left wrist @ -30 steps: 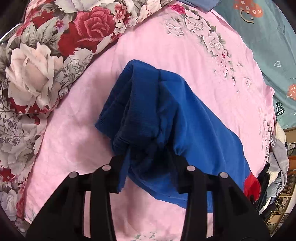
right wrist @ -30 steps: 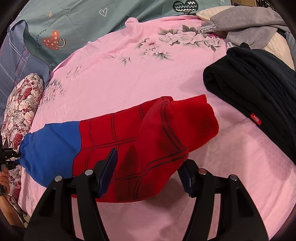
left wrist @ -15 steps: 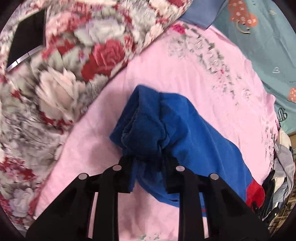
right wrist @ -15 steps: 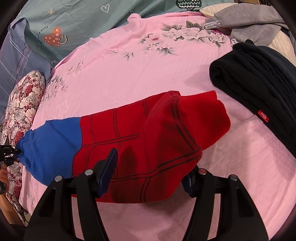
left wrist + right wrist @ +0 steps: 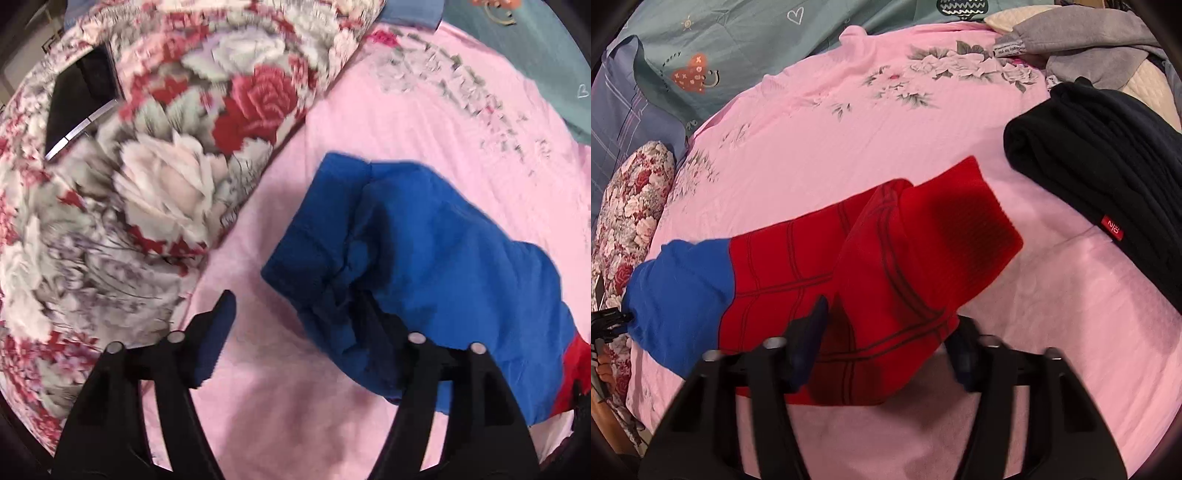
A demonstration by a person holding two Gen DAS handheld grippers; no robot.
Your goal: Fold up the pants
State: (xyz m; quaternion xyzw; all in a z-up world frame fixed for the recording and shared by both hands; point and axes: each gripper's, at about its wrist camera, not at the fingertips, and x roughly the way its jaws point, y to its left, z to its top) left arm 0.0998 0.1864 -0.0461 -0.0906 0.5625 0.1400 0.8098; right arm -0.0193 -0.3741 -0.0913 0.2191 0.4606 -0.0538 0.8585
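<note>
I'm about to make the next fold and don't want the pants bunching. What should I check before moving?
1. Left gripper free of the pants: ok. The fingers have just opened and the blue end lies against one finger only.
2. Right gripper firm on the red end: cannot tell. The fingers have just been closing, with cloth between them.
3. Pants lying flat: not ok, both ends are rumpled.
4. Bare pink sheet beyond the pants: ok.
5. Black garment apart from the pants: ok.
</note>
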